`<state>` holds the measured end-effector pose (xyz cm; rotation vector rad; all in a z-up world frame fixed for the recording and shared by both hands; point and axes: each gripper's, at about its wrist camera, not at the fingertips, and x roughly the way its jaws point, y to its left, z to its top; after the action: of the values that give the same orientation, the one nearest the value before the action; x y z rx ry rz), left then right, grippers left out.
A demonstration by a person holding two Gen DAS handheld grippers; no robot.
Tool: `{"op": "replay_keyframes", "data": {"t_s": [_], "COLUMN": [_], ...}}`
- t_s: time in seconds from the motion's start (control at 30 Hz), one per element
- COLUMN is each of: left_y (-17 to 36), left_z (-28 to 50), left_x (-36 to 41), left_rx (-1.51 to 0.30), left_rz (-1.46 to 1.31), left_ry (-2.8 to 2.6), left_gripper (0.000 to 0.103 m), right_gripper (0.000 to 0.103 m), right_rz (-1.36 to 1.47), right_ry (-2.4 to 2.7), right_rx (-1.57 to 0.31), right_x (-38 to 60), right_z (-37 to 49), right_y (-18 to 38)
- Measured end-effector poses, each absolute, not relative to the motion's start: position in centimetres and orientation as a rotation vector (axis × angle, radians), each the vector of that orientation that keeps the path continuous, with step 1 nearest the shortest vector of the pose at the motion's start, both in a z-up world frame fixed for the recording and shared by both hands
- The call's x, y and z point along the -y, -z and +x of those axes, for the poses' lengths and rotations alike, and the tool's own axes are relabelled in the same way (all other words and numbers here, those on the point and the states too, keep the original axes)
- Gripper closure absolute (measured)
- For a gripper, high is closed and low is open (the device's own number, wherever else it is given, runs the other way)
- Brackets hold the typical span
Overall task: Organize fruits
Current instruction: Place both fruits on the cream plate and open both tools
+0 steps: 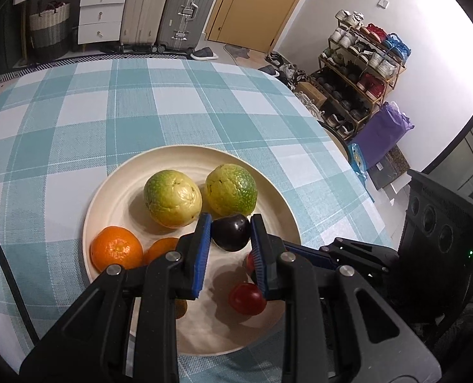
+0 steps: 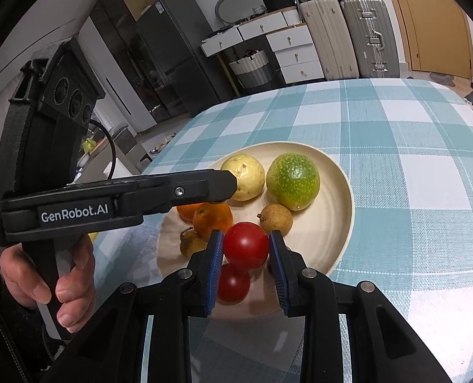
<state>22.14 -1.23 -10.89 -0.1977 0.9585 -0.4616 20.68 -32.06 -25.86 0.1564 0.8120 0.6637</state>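
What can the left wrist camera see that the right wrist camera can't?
Only the left wrist view shows the dark plum between the left gripper pads, plus the shoe rack. Only the right wrist view shows the small brown fruit and the fridge. Both show the plate, two green fruits, oranges and red tomatoes.

A teal and white checked tablecloth (image 1: 172,102) covers the table. Beyond it, at 12 o'clock, 2 hard-shell suitcases (image 1: 172,9) stand upright beside white drawers (image 1: 100,12) and a woven basket (image 1: 48,30). A wooden door (image 1: 255,6) sits at 1 o'clock. At 2 o'clock, a crowded shoe rack (image 1: 361,73), with what may be a purple bag (image 1: 383,131) below.
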Motion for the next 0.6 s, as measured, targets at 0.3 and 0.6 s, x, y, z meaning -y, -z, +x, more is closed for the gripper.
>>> {"op": "replay_keyframes", "data": {"t_s": [0.3,0.6], "left_y": [10.4,8.5], "left_z": [22.3,20.2], "left_x": [0.9,-0.4], "left_rx": [-0.931,-0.882], "left_rz": [-0.230,-0.255], "left_ry": [0.444,0.388], "left_gripper": [0.073,0.055], "right_gripper": [0.050,0.038], "right_rz": [0.181,0.199], "right_ry": [-0.661,-0.622], "right_rx": [-0.795,-0.735], "right_x": [32.3,34.5], "right_z": [20.8,18.7], "right_y": [25.6,24.6]}}
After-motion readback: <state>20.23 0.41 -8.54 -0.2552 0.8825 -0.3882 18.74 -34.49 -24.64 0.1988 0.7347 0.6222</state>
